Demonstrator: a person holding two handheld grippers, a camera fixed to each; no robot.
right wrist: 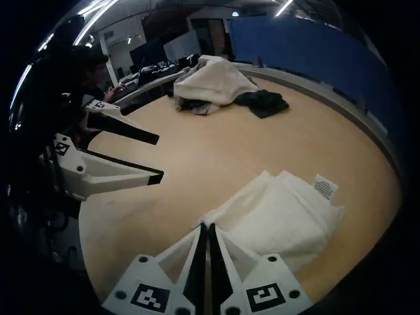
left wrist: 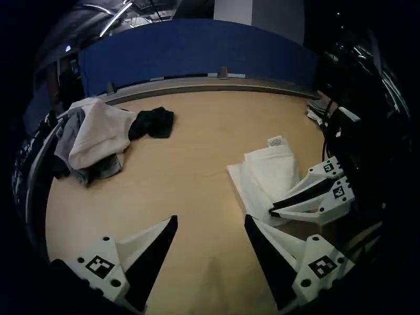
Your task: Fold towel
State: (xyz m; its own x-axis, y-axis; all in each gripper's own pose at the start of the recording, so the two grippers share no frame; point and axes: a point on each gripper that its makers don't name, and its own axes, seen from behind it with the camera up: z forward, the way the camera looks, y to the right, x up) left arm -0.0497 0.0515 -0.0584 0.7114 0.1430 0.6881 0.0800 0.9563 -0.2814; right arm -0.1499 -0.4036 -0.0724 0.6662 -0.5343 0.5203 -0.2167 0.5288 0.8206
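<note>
Lying folded near the right edge of the wooden table (left wrist: 210, 136), the white towel (left wrist: 268, 173) had its near corner pinched between the closed fingers of the right gripper (right wrist: 206, 227). The left gripper (left wrist: 210, 220) hovered over bare tabletop beside it, fingers spread wide and holding nothing. At the far left corner, against the blue partition (left wrist: 199, 52), sat a heap of clothes (left wrist: 97, 139) with a black garment (left wrist: 153, 122) just beside it.
</note>
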